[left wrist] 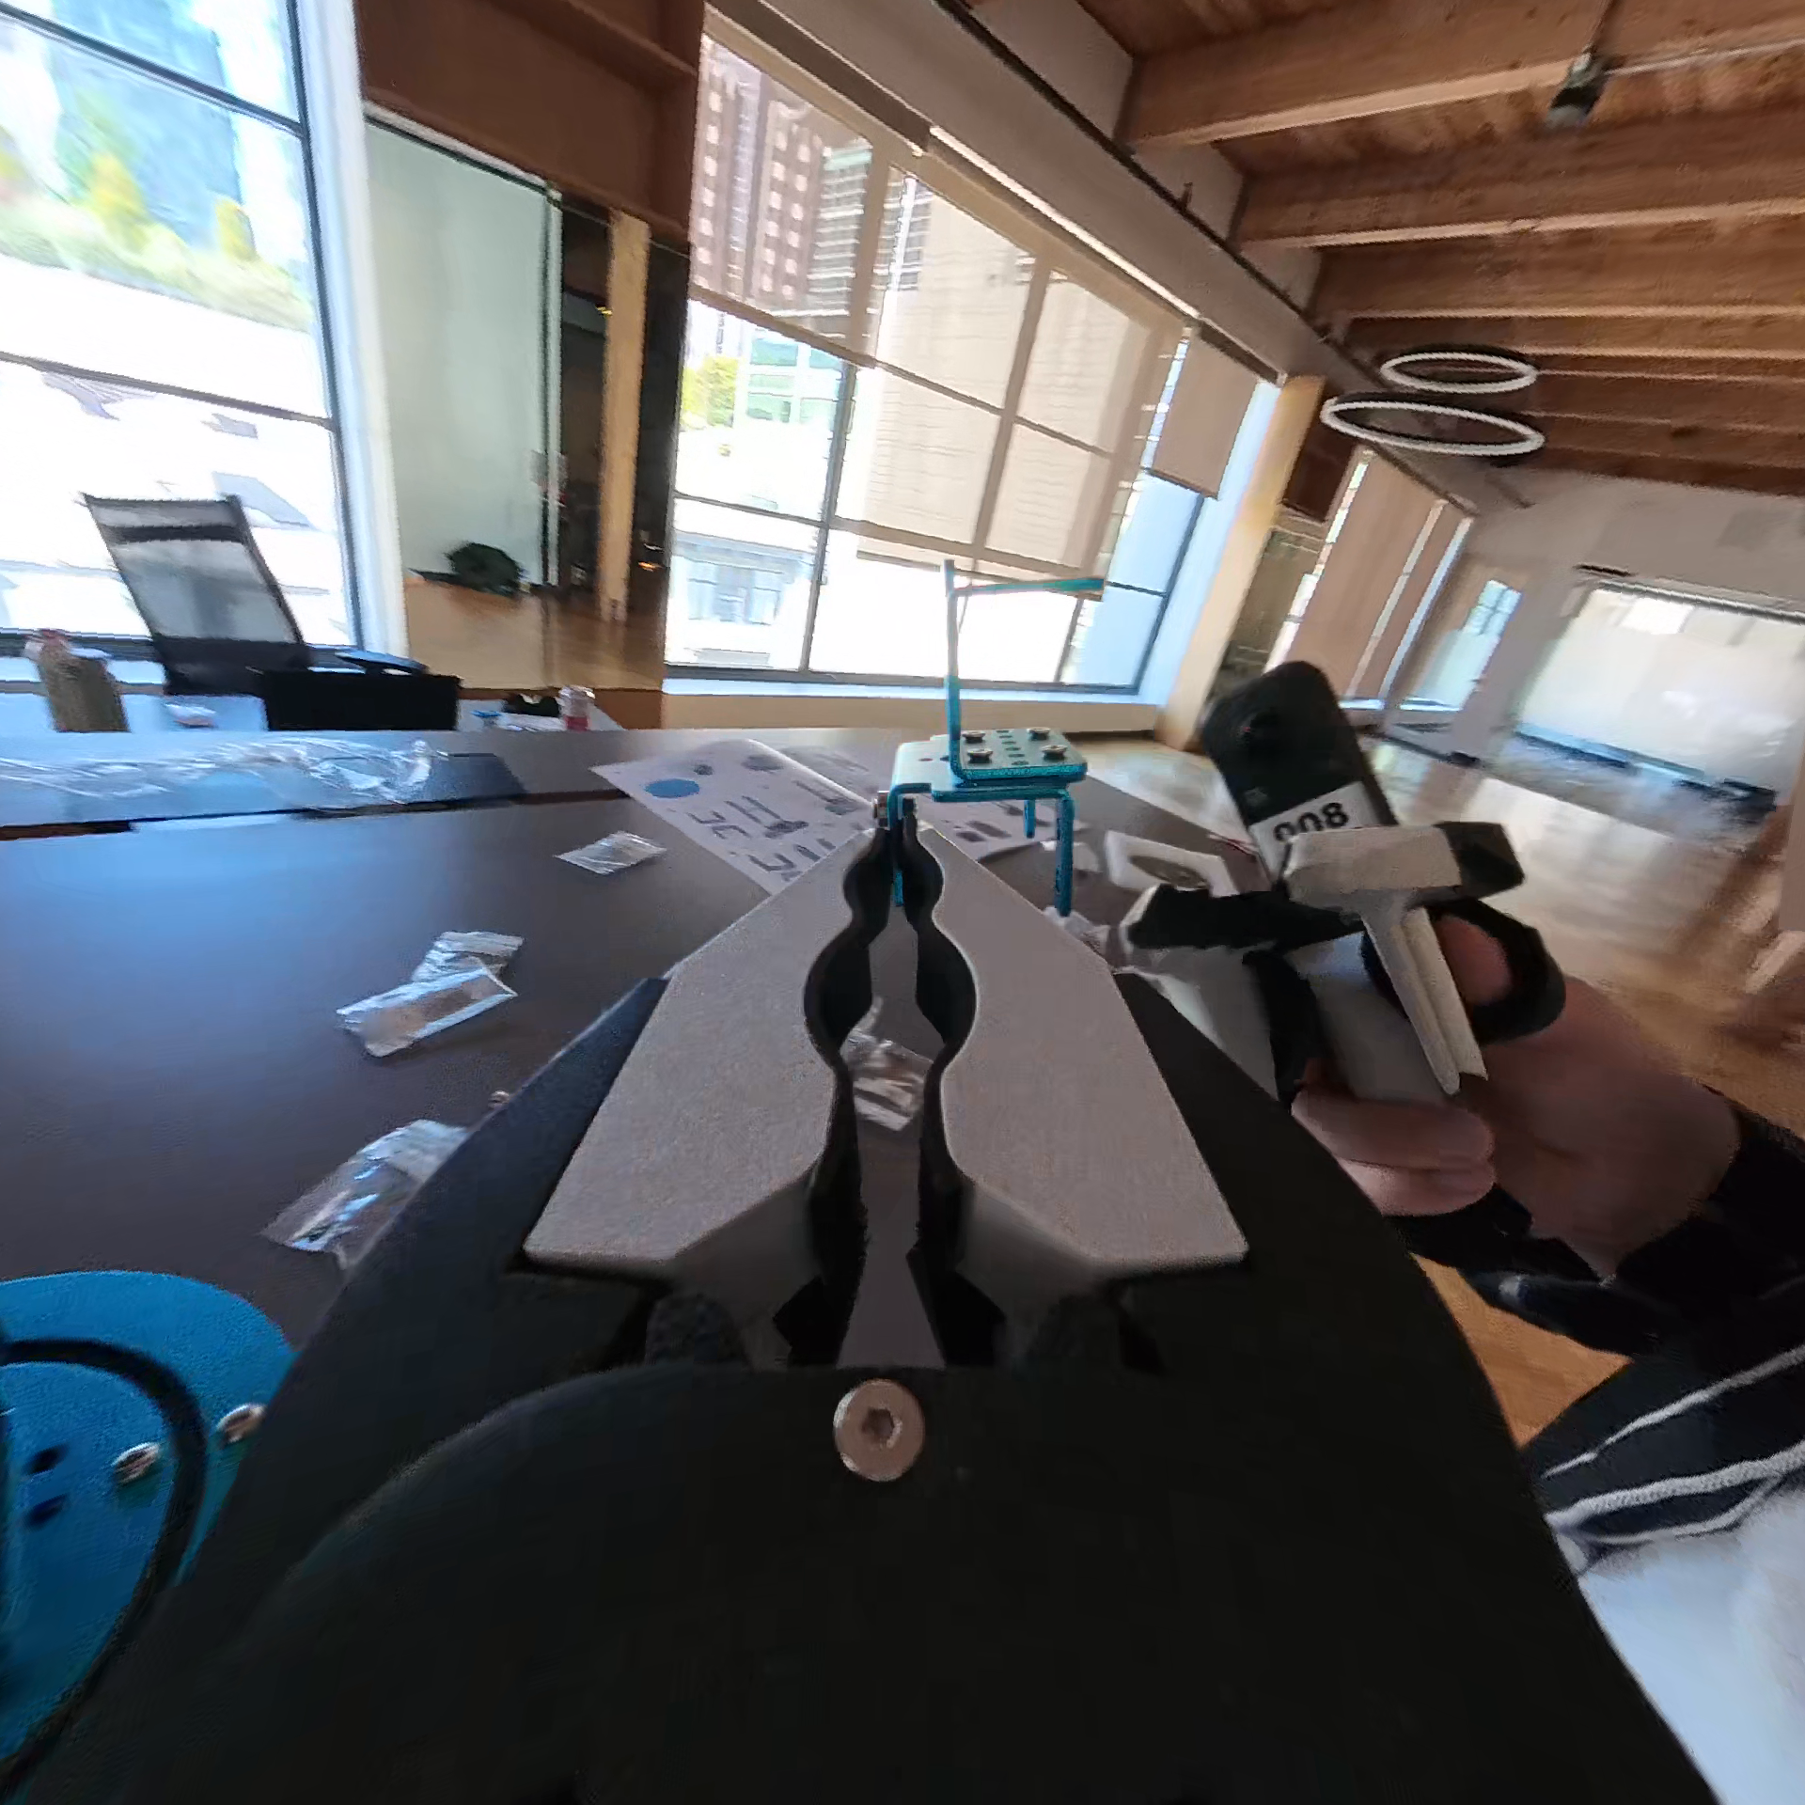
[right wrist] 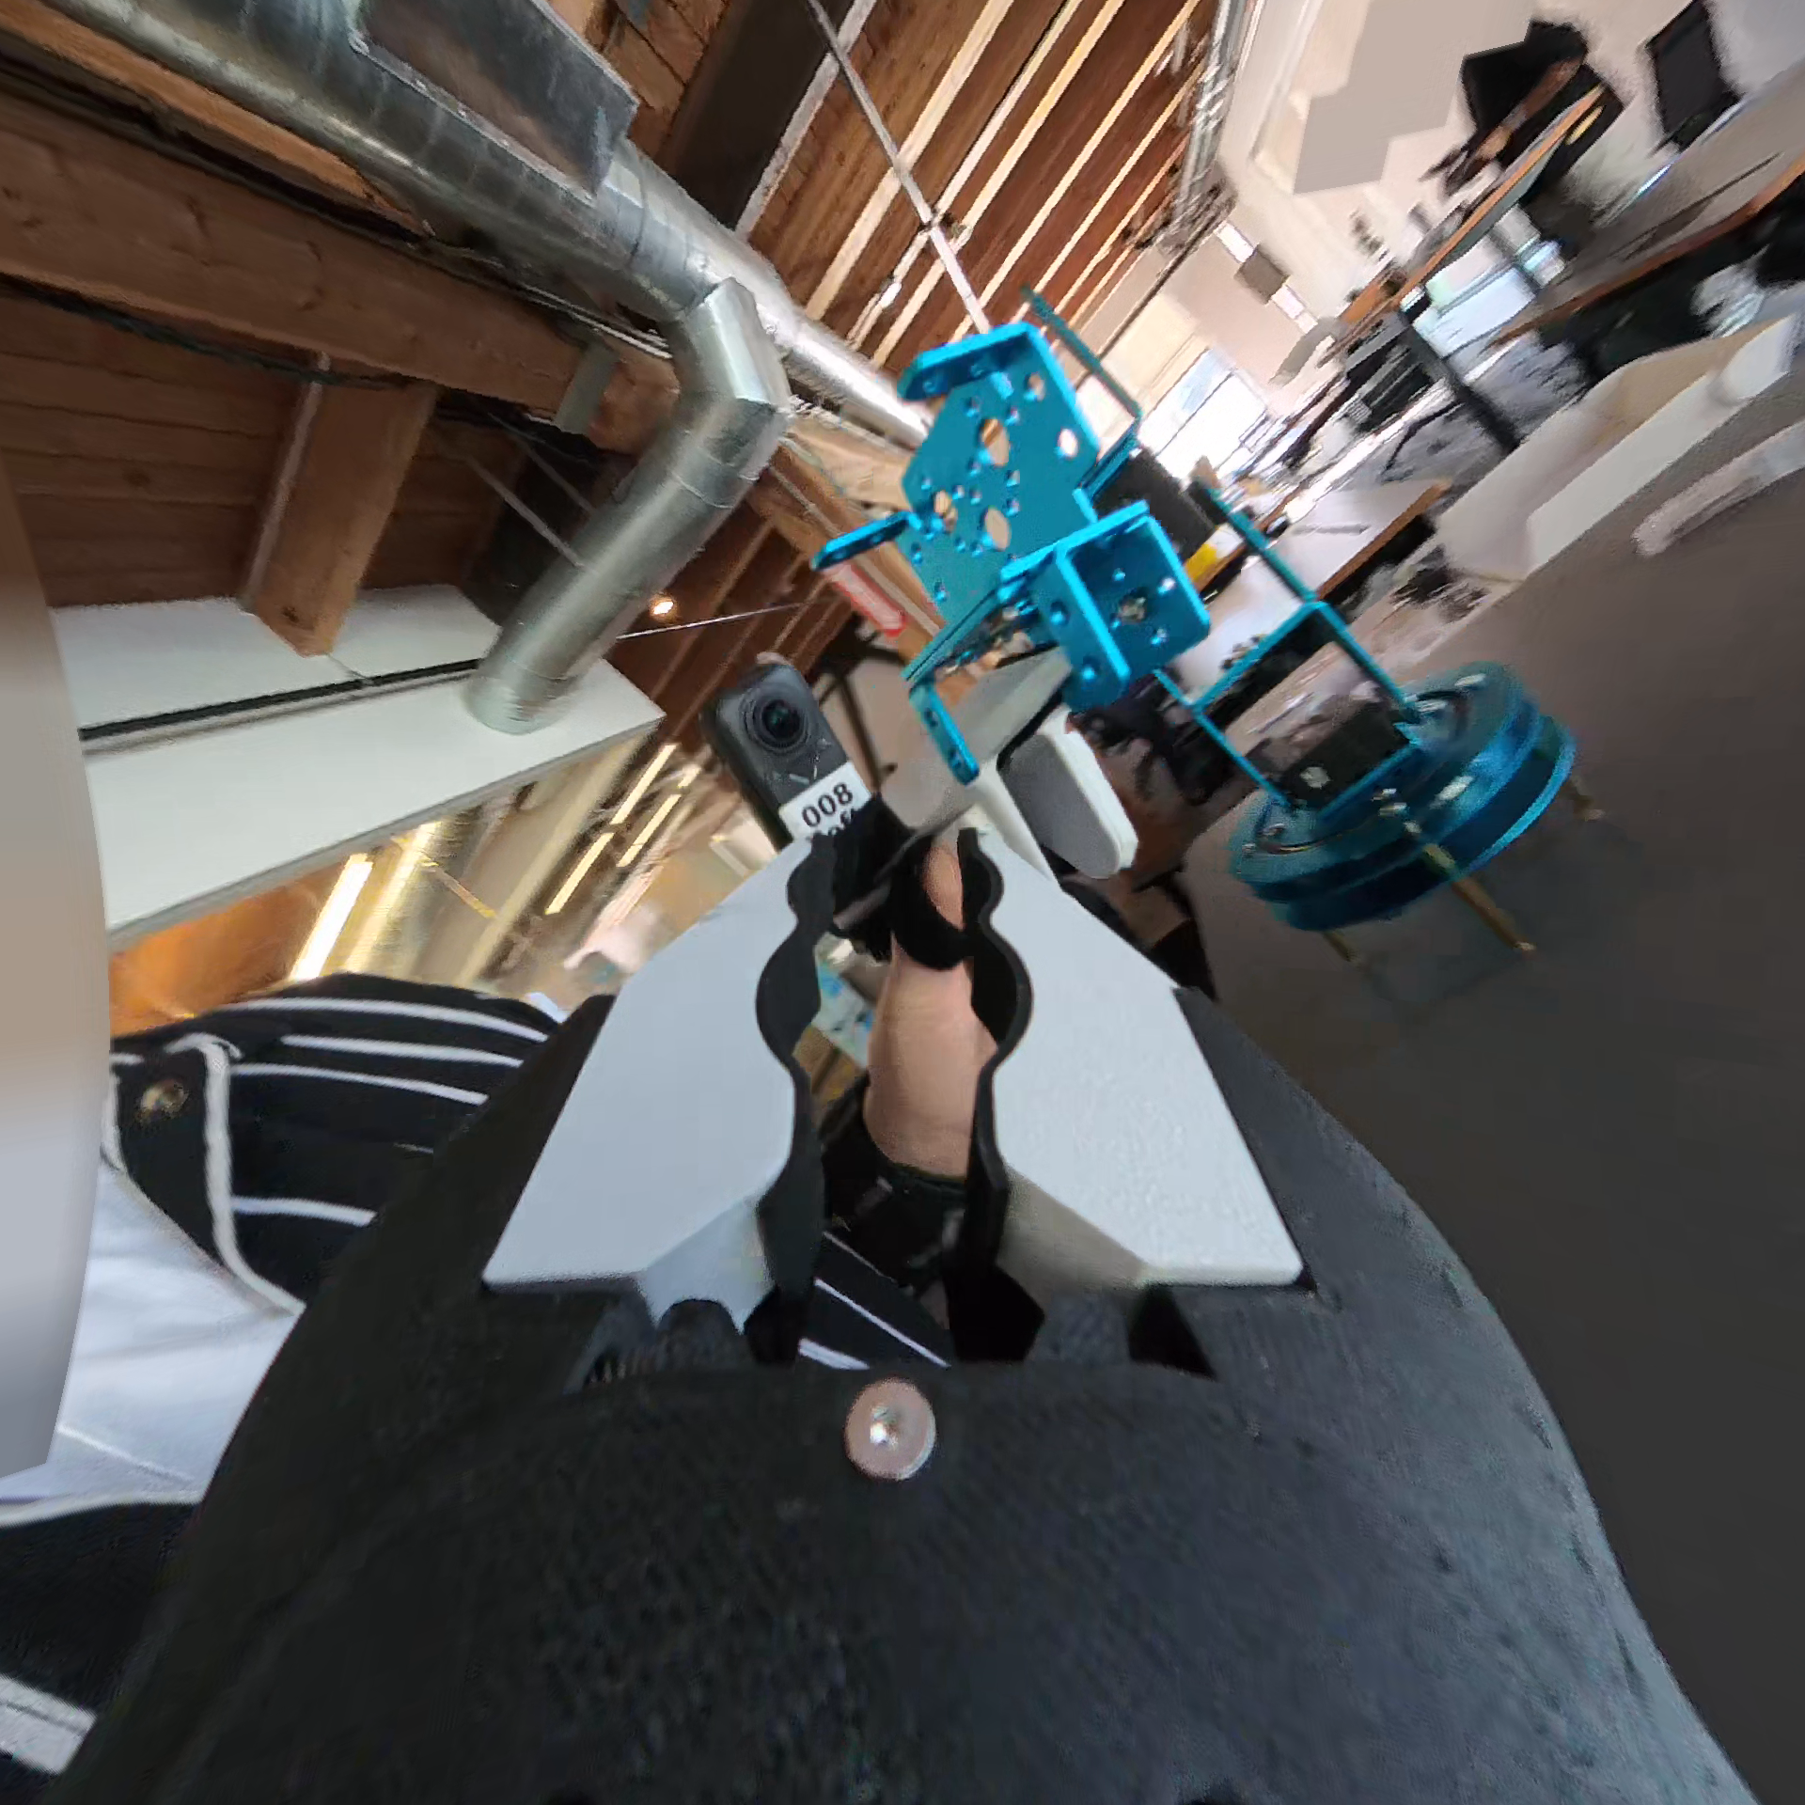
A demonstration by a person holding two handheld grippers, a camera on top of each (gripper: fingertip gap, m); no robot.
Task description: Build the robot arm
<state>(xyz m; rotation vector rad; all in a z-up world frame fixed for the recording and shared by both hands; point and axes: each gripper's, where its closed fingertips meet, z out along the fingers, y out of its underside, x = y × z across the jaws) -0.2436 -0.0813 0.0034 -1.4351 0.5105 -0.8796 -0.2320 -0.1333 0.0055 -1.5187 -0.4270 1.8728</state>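
My left gripper (left wrist: 899,840) is shut on a thin blue metal strip, one leg of a blue perforated bracket assembly (left wrist: 996,772) with silver screws. The right wrist view shows the same assembly (right wrist: 986,488) rising from a round blue base (right wrist: 1397,811) on brass standoffs, with the left gripper's white fingers (right wrist: 1065,811) at it. My right gripper (right wrist: 894,864) is open and empty, its jaws well apart, pointing at the left gripper and the hand (right wrist: 928,1055) holding it. It hangs in the air right of the assembly.
A dark table (left wrist: 244,928) carries several small clear plastic bags (left wrist: 430,996) and a printed sheet (left wrist: 742,811). The round blue base (left wrist: 98,1416) shows at the lower left. A black chair (left wrist: 205,596) stands at the far left. A hand (left wrist: 1524,1153) holds the right gripper. The left tips stand about 15 cm off the round blue base (right wrist: 1397,811).
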